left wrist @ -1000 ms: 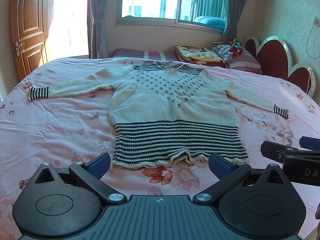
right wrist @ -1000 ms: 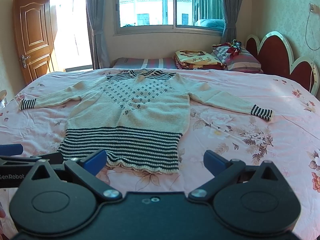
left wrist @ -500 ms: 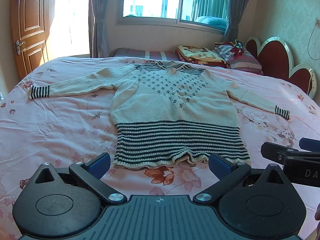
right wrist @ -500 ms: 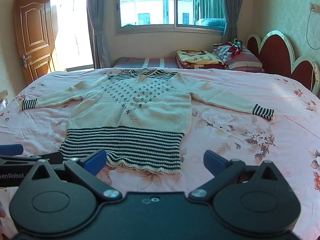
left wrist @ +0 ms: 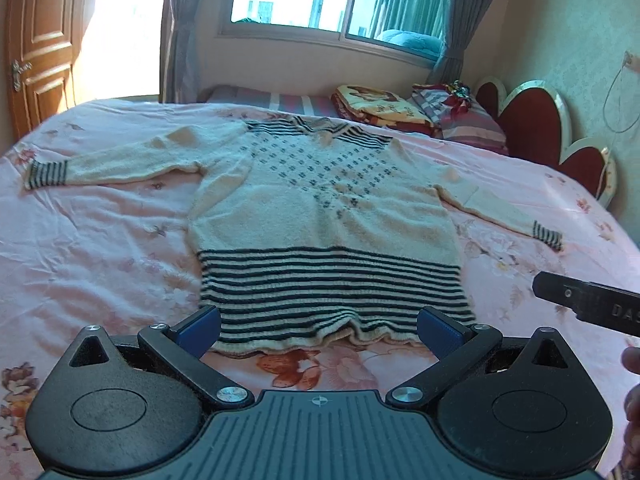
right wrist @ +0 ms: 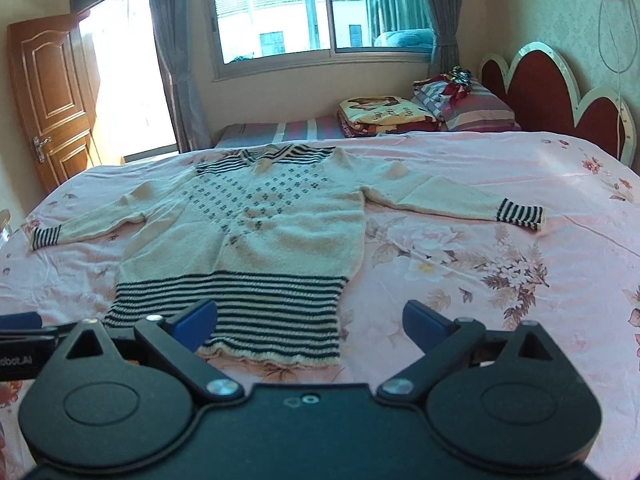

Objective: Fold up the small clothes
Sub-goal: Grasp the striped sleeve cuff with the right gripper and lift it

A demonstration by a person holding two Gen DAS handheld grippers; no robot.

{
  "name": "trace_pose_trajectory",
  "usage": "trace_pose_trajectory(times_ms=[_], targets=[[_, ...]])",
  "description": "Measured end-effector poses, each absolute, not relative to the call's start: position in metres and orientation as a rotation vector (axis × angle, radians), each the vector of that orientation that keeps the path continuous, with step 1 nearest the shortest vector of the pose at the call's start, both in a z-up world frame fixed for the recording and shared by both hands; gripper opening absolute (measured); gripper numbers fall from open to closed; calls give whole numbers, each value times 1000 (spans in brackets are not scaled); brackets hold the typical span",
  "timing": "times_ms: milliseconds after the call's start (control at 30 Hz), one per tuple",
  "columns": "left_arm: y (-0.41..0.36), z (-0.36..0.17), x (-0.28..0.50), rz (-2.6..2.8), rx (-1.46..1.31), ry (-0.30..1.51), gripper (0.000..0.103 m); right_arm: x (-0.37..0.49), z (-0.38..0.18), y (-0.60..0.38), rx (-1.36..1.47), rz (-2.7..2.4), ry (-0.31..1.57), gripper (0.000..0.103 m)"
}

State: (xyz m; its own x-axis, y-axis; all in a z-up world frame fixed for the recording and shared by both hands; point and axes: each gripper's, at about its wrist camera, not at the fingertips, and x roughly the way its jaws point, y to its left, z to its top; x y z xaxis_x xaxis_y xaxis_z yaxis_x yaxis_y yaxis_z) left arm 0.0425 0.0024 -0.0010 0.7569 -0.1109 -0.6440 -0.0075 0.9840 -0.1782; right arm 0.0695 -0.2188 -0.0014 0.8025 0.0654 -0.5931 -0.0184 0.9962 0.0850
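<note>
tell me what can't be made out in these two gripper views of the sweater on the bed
- Sweater hem corners: left wrist view, behind the left gripper's fingertips.
- Hem's left end: right wrist view, behind the right gripper's finger.
- Right gripper's tips: left wrist view, cut off by the right edge.
- Sweater pattern: motion-blurred in both.

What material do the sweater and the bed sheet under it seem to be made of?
The sweater looks like knitted wool or acrylic yarn, matte: fuzzy surface, ribbed striped hem and cuffs. The bed sheet looks like thin woven cotton or a blend with a printed flower pattern and a slight sheen: fine sharp creases. Neither fibre is certain.
</note>
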Motion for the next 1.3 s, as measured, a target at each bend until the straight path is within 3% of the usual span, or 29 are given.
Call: trace_pose_trajectory(times_ms=[67, 233, 300, 400, 633, 967, 1033, 1100, 1300], targets=[[0, 2, 51, -60, -196, 685, 103, 83, -3, -239, 99, 3, 627, 73], [-13, 0, 85, -39, -166, 673, 103, 126, -14, -297, 165, -91, 597, 70], [-11, -5, 101, -69, -236, 680, 103, 152, -24, -331, 233, -135, 592, 50], [-16, -14, 127, -20, -263, 709, 103, 187, -43, -386, 397, -194, 580, 41], [-39, -28, 182, 90, -193, 766, 103, 249, -101, -477, 665, -311, 608, 37], [-38, -31, 218, 198, -164, 723, 103, 269, -126, -507, 836, -289, 553, 34], [-29, -34, 229, 199, -138, 751, 103, 274, -127, -507, 820, -304, 550, 27], [-16, -37, 243, 206, -129, 799, 103, 284, -126, -506, 793, -324, 568, 6], [40, -49, 270, 273, -162, 815, 103, 307, -94, -456, 572, -238, 537, 6]])
